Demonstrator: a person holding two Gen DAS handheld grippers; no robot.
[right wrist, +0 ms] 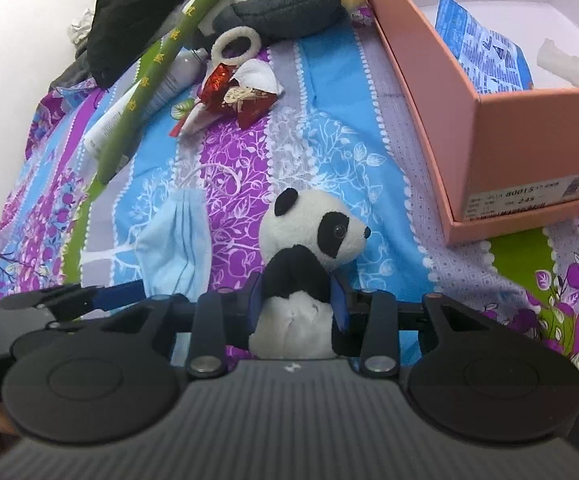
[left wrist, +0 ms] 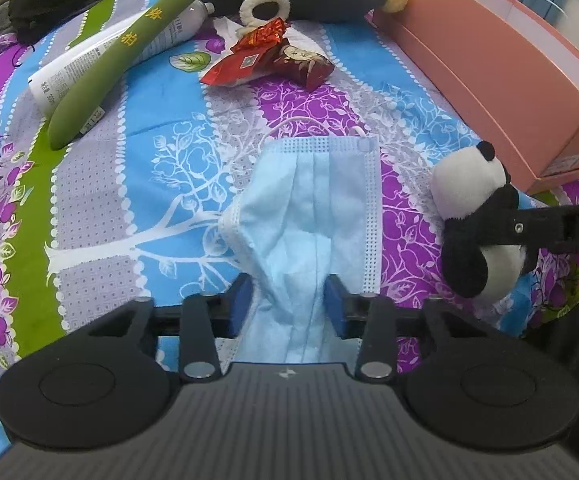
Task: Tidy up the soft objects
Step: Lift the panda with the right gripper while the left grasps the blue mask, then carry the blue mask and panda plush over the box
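Patterned bedsheet (left wrist: 161, 152) under mask (left wrist: 313, 208), wrappers (left wrist: 265, 60), pink box (left wrist: 489, 60).

A white tube (left wrist: 101, 56) lies at the far left of the patterned bedsheet (left wrist: 137, 184), with a long green strap bearing yellow characters (left wrist: 129, 48) laid across it. Right of them, in the far middle, red foil wrappers (left wrist: 265, 56) sit crumpled beside a white tissue (right wrist: 255, 74). A small grey bottle (left wrist: 193, 20) lies just behind the strap. Dark clothing (right wrist: 129, 12) is heaped at the far left edge.
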